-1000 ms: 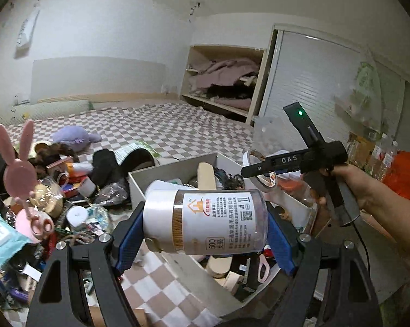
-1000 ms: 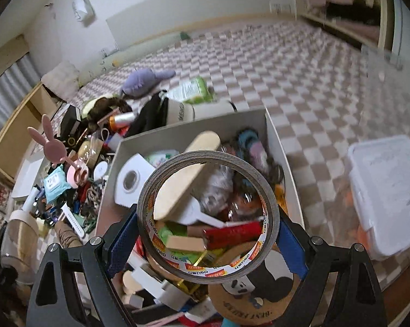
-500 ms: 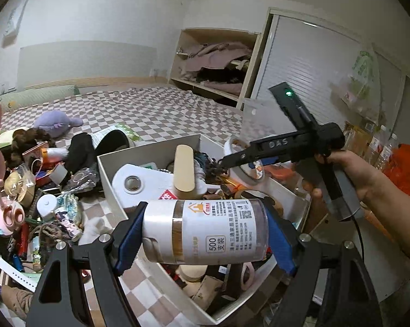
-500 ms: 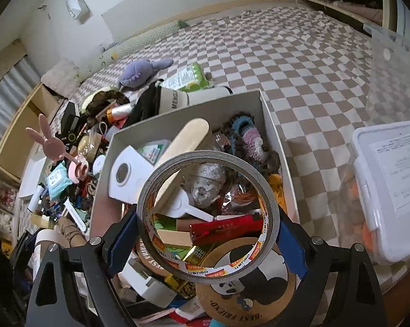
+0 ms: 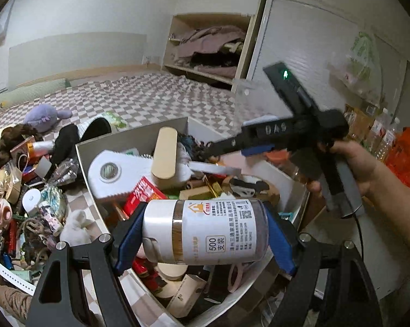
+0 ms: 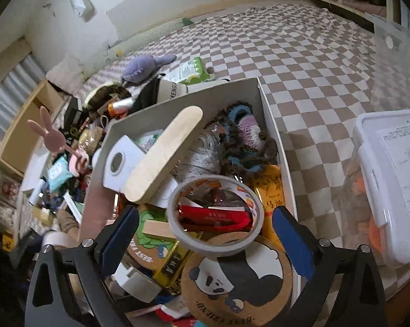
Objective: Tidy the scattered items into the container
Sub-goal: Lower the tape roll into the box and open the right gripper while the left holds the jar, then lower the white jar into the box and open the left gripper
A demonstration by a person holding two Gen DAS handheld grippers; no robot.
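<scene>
My left gripper (image 5: 205,234) is shut on a clear cotton-swab jar (image 5: 205,231) with a white lid, held sideways over the near part of the grey box (image 5: 131,136). The box (image 6: 177,100) is piled with items. My right gripper (image 6: 205,234) is open above the box; a tape roll (image 6: 215,215) lies between its blue pads without touching them, on the pile or just above it. The right gripper also shows in the left wrist view (image 5: 254,147), over the box's far right side.
A heap of scattered items (image 5: 22,179) lies left of the box on the checkered bedspread, including a pink bunny mirror (image 6: 52,136) and a purple plush (image 6: 144,64). A clear lidded bin (image 6: 390,179) stands right of the box. A panda coaster (image 6: 240,280) lies in the box.
My right gripper opened and released the tape roll, which dropped toward the box contents. My left gripper moved forward over the box with the jar still held.
</scene>
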